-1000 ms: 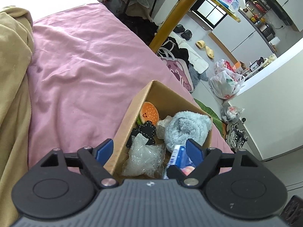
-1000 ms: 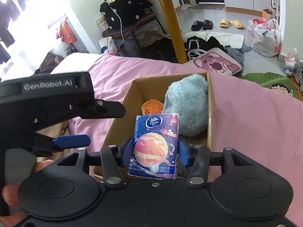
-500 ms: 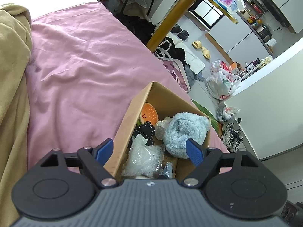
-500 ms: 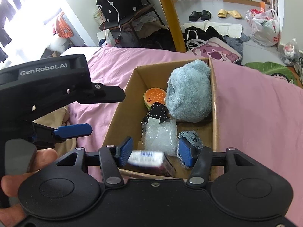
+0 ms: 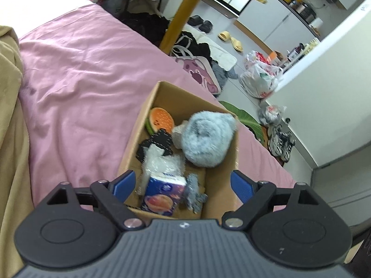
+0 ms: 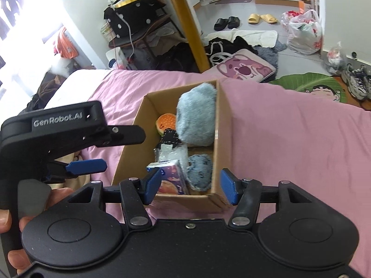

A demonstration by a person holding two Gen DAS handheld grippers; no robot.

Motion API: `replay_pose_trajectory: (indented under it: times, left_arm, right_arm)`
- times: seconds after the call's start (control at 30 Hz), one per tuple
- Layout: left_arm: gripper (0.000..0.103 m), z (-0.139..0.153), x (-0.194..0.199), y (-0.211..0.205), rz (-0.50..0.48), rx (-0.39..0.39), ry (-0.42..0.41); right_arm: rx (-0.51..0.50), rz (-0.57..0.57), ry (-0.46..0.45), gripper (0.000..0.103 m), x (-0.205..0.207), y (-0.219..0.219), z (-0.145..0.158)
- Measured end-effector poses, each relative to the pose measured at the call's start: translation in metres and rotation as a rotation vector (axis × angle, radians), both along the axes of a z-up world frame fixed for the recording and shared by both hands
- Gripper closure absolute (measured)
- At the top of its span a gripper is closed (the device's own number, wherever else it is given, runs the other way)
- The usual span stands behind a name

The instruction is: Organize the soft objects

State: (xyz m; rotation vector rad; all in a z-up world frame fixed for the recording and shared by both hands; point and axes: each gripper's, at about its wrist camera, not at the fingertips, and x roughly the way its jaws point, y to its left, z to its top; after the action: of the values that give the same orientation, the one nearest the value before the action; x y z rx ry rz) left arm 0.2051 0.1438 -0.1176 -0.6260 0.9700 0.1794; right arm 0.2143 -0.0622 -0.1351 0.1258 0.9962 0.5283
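Observation:
A cardboard box (image 5: 222,178) (image 6: 222,139) stands on the pink bedsheet (image 5: 81,81) (image 6: 289,139). Inside lie a fluffy blue plush (image 5: 206,139) (image 6: 197,118), a burger-shaped toy (image 5: 161,121) (image 6: 165,122), a black knitted piece (image 5: 160,143), a clear bubble pouch (image 5: 164,164) (image 6: 172,154), a denim piece (image 6: 200,171) and a tissue pack (image 5: 163,195) (image 6: 171,179) at the near end. My left gripper (image 5: 183,185) hangs open above the box's near end. My right gripper (image 6: 190,186) is open too, just in front of the box, nothing between its fingers.
A tan blanket (image 5: 9,115) lies along the bed's left side. Beyond the bed are a yellow table leg (image 6: 185,23), a pink bag (image 6: 243,67), slippers (image 6: 262,18), plastic bags (image 6: 303,32) and shoes (image 6: 357,81) on the floor. A hand (image 6: 7,220) holds the left gripper.
The right gripper opened and let go of the tissue pack, which dropped into the near end of the box. Both grippers have drawn back a little from the box.

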Motion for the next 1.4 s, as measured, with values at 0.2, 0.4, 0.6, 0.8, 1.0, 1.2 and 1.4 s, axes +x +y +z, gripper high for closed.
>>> replay_pose_trajectory:
  times: [0.2, 0.4, 0.6, 0.8, 1.0, 1.2, 1.4]
  left_arm:
    - [0.013, 0.019, -0.012, -0.022, -0.062, 0.053, -0.005]
    - [0.012, 0.038, -0.026, -0.034, -0.087, 0.094, -0.008]
    - [0.012, 0.056, -0.042, -0.044, -0.124, 0.148, -0.017]
    - [0.011, 0.072, -0.059, -0.051, -0.139, 0.180, -0.032]
    - [0.011, 0.087, -0.077, -0.056, -0.156, 0.213, -0.045]
    - [0.010, 0.102, -0.092, -0.060, -0.167, 0.246, -0.063]
    - [0.003, 0.120, -0.106, -0.061, -0.172, 0.271, -0.095]
  right_arm:
    - [0.023, -0.017, -0.004, 0.042, -0.005, -0.021, 0.012]
    - [0.054, -0.030, -0.016, 0.036, -0.014, -0.039, 0.024]
    - [0.106, -0.030, -0.018, 0.034, -0.026, -0.057, 0.042]
    - [0.112, -0.027, -0.062, 0.026, -0.038, -0.067, 0.060]
    - [0.095, -0.012, -0.100, 0.016, -0.052, -0.068, 0.076]
    - [0.096, -0.012, -0.133, 0.003, -0.064, -0.070, 0.094]
    - [0.096, -0.017, -0.154, 0.000, -0.073, -0.076, 0.111]
